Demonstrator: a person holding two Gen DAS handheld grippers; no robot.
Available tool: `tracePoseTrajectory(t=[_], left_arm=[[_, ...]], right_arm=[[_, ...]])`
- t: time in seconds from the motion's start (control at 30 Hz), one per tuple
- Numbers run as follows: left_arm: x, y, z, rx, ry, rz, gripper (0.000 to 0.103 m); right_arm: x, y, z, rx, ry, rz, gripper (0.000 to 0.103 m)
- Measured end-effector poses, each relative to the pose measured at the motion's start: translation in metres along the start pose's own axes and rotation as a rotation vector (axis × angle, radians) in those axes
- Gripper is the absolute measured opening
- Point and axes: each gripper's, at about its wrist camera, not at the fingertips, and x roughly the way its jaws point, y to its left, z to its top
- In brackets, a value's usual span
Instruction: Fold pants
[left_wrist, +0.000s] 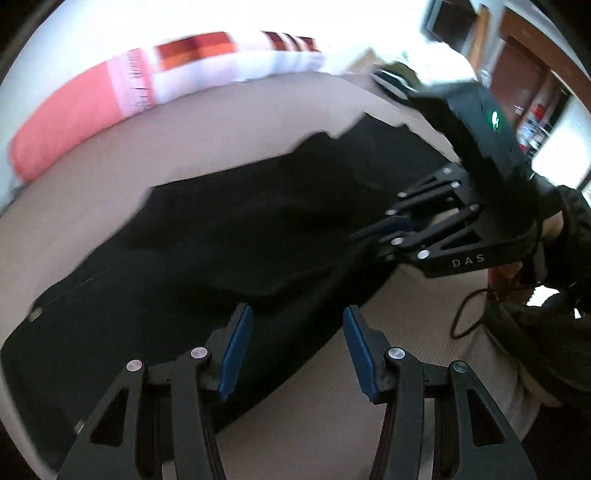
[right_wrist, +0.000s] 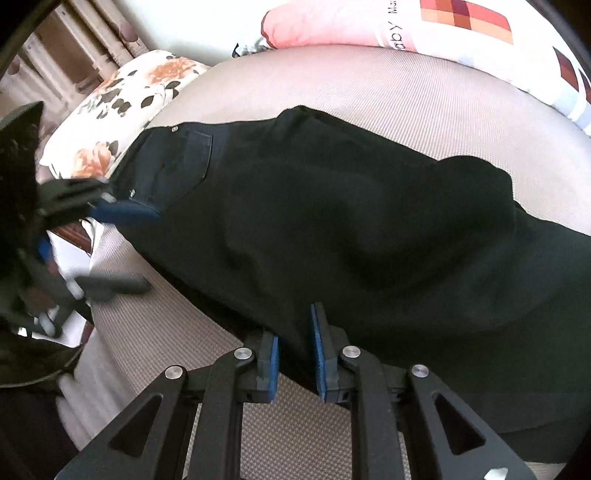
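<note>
Blue-padded fingers (right_wrist: 319, 354) of the right hand-held gripper (right_wrist: 294, 360) stand narrowly apart over the near edge of the black pants (right_wrist: 332, 206); whether they pinch the cloth I cannot tell. These pants lie folded across the beige bed (right_wrist: 369, 81), waistband toward the floral pillow (right_wrist: 122, 107). Off at the waistband end, the left hand-held gripper (left_wrist: 297, 352) hangs half open and empty above the fabric edge.

Matt black cloth pants (right_wrist: 332, 206) (soft) on ribbed woven bedcover (right_wrist: 369, 85).
</note>
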Motion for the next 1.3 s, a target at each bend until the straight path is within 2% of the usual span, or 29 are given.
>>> tracePoseTrajectory(t=[0.1,0.17,0.2,0.23,0.33,0.43,0.5,0.6,0.67,0.7,0.73,0.87,1.0,1.13,1.23,1.3], left_arm=[[0.027,-0.005,0.008,0.007,0.046,-0.036,0.05],[0.04,-0.01,0.011,0.019,0.059,-0.037,0.038],[0.047,-0.014,0.014,0.034,0.055,-0.011,0.023],[0.052,-0.015,0.018,0.037,0.055,0.008,0.014],[0.058,-0.011,0.025,-0.013,0.042,0.018,0.006],[0.052,-0.005,0.022,-0.044,0.023,0.009,0.006],[0.05,-0.006,0.019,-0.052,0.016,0.011,0.006],[0.043,-0.008,0.013,-0.048,0.006,0.024,0.006],[0.043,-0.007,0.012,-0.064,0.005,0.016,0.006],[0.043,-0.005,0.012,-0.08,0.003,0.009,0.006],[0.043,-0.005,0.011,-0.084,0.003,0.009,0.006],[0.044,-0.006,0.012,-0.098,0.006,0.013,0.006],[0.044,-0.002,0.012,-0.132,0.013,0.002,0.006],[0.046,0.0,0.013,-0.145,0.023,0.002,0.006],[0.048,0.001,0.012,-0.165,0.032,0.002,0.006],[0.049,0.001,0.011,-0.174,0.034,0.003,0.006]], right_arm=[[-0.001,0.001,0.005,-0.003,-0.002,0.001,0.016],[-0.001,-0.001,0.008,0.006,-0.007,0.009,0.016],[-0.001,-0.002,0.008,0.012,-0.01,0.013,0.016],[0.0,-0.002,0.009,0.015,-0.011,0.012,0.016],[-0.006,-0.007,0.004,0.049,-0.012,0.018,0.019],[-0.033,-0.024,-0.008,0.109,-0.069,0.081,0.033],[-0.053,-0.043,-0.017,0.164,-0.119,0.076,0.039],[-0.089,-0.102,-0.042,0.342,-0.198,-0.004,0.04],[-0.111,-0.156,-0.071,0.516,-0.239,-0.096,0.041],[-0.117,-0.174,-0.083,0.577,-0.25,-0.115,0.041],[-0.127,-0.205,-0.104,0.691,-0.274,-0.14,0.041],[-0.141,-0.26,-0.153,0.925,-0.354,-0.134,0.041],[-0.138,-0.281,-0.17,1.0,-0.374,-0.151,0.038],[-0.136,-0.298,-0.175,1.035,-0.444,-0.095,0.036],[-0.132,-0.307,-0.169,1.032,-0.472,-0.089,0.028],[-0.129,-0.313,-0.163,1.038,-0.478,-0.074,0.014]])
